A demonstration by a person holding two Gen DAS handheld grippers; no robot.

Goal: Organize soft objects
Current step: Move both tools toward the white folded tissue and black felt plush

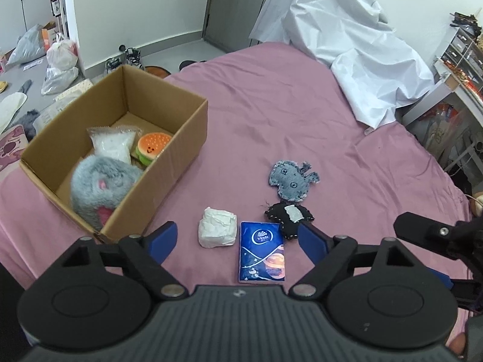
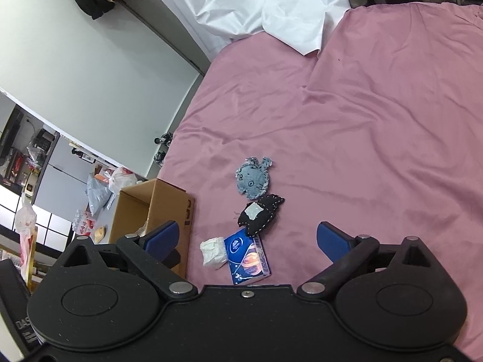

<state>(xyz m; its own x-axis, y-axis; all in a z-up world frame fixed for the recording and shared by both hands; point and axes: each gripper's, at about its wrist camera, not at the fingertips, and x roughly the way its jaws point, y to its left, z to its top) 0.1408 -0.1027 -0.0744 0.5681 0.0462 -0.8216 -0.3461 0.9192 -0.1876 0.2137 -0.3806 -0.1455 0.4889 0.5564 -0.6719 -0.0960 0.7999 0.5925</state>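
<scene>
A cardboard box (image 1: 178, 150) stands on the pink bed (image 1: 271, 114) and holds a grey plush (image 1: 99, 187), a burger squishy (image 1: 152, 149) and a white bag (image 1: 113, 143). On the sheet lie a white crumpled wad (image 1: 216, 231), a blue tissue pack (image 1: 262, 252), a black stitched cushion (image 1: 289, 217) and a denim plush (image 1: 292, 181). My left gripper (image 1: 238, 241) hangs open just above the wad and the tissue pack, touching neither. My right gripper (image 2: 252, 241) is open too, with the tissue pack (image 2: 249, 256), wad (image 2: 213, 252) and black cushion (image 2: 261, 214) ahead of it.
A white sheet (image 1: 347, 39) is heaped at the bed's far end. Bags (image 1: 60, 57) and shoes clutter the floor left of the bed. Shelves (image 1: 465, 54) stand to the right. Part of my right gripper shows at the right edge of the left wrist view.
</scene>
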